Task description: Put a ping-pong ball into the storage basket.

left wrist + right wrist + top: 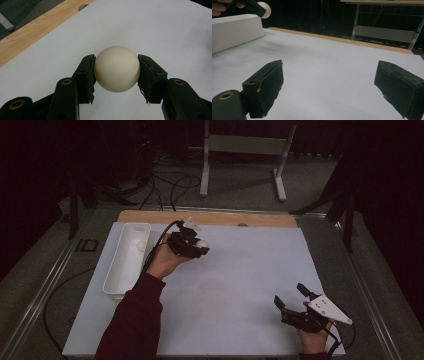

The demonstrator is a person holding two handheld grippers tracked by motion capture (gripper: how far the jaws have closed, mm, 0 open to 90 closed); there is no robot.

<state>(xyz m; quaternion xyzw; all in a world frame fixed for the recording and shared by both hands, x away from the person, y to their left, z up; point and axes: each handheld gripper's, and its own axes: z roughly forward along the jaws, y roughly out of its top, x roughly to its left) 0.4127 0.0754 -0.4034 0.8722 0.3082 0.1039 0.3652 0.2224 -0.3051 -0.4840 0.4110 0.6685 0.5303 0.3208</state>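
The white sheet [240,285] covers your table, with the white tray [120,270] along its far-left edge holding a second ball [141,245]. Your right gripper [291,296] rests near right, jaws spread wide and empty. Your left gripper [200,247], just right of the tray, is clenched on the cream ball [117,68], lifted above the sheet.
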